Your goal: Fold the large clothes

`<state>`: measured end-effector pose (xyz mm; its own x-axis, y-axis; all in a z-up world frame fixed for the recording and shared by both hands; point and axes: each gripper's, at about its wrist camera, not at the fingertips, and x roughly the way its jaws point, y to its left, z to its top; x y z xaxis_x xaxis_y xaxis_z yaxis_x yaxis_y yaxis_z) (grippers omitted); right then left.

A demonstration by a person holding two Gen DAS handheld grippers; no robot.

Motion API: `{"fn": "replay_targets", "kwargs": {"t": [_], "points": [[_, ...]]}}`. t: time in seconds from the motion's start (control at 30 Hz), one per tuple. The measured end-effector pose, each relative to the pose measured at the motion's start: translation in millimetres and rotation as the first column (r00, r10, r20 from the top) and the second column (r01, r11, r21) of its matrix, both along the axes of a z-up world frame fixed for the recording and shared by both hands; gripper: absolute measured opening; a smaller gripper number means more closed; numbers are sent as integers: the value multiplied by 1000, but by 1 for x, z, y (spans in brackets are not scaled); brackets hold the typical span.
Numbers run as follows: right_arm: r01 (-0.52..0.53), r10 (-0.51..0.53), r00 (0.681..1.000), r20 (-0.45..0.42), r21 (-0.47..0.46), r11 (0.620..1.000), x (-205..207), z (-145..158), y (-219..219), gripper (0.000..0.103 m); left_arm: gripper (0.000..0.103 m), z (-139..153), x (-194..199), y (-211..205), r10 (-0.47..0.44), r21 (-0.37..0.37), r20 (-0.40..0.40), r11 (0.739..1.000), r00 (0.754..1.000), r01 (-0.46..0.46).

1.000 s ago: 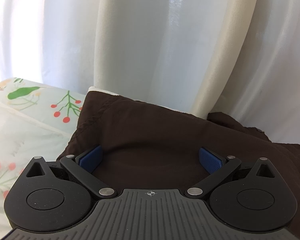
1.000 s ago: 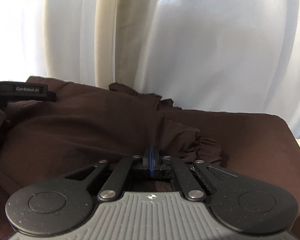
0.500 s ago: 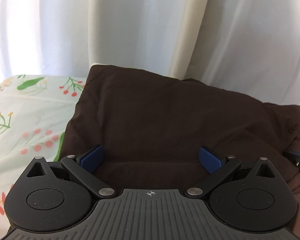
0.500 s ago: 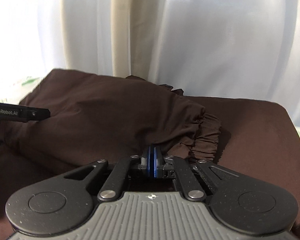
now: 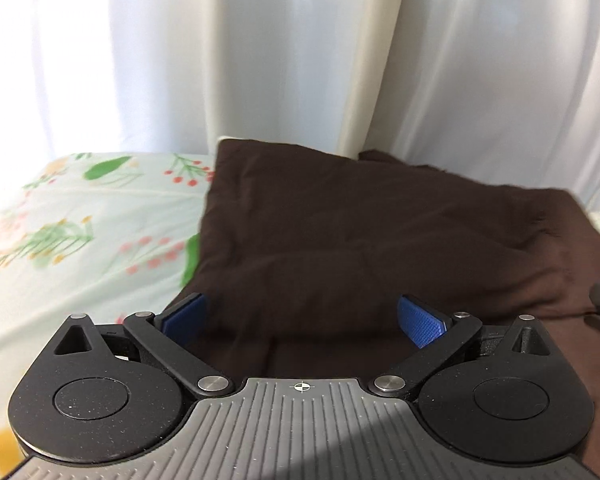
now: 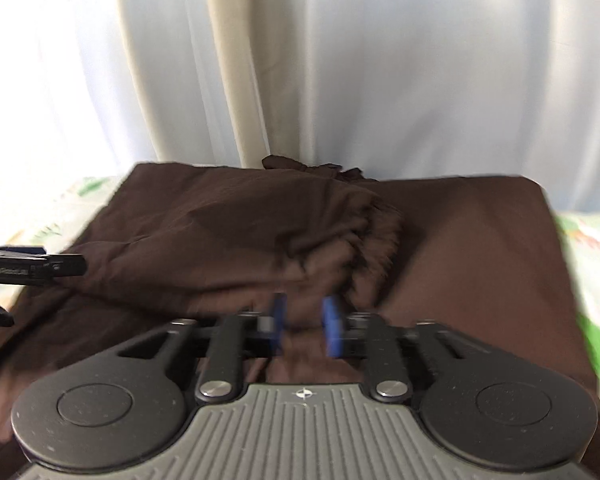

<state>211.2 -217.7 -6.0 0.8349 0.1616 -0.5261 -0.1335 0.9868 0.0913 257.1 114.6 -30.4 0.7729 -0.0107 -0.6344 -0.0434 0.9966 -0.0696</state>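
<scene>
— Trouble, if any, comes from the gathered edge: the brown garment lies folded on the floral bedsheet, and its ruffled hem sits bunched on the top layer, just ahead of the right gripper.

— Is that gripper holding it?

— No. Its jaws are opening, and the blue pads stand apart with cloth seen between them but not pressed. If a fingertip snags the ruffle on the way out, I judge the top layer could drag and spoil the fold.

— And the other one?

— The left gripper is spread wide and holds nothing; it hovers over the near edge of the garment. In the right view it shows side-on at the left, low over the cloth. It could catch the edge if it dips.

— Anything else that might undo it?

— The stack looks puffy, not pressed flat, so it may slump by itself.

— What is around?

— Pale curtains hang right behind the far edge of the garment, close enough that cloth pushed forward would meet them. Otherwise only bedsheet on both sides — nothing blocks the hands.
</scene>
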Motion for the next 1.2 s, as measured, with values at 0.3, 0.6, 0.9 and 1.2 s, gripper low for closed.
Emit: {"fn": "replay_targets", "kwargs": {"t": [0.3, 0.6, 0.9, 1.2], "points": [[355, -339, 930, -142, 103, 929, -172, -3, -128, 43, 103, 0, -155, 92, 195, -157, -237, 959, 952, -236], [383, -324, 889, -323, 140, 913, -211, -29, -169, 44, 103, -23, -183, 134, 200, -303, -347, 901, 916, -311], [311, -194, 905, -379, 279, 908, -226, -39, -182, 33, 48, -32, -194, 138, 112, -351, -389, 900, 914, -260], [222, -65, 926, -372, 398, 890, -220, -43, -182, 23, 62, -32, -196, 139, 36, -446, -361, 871, 932, -206]]}}
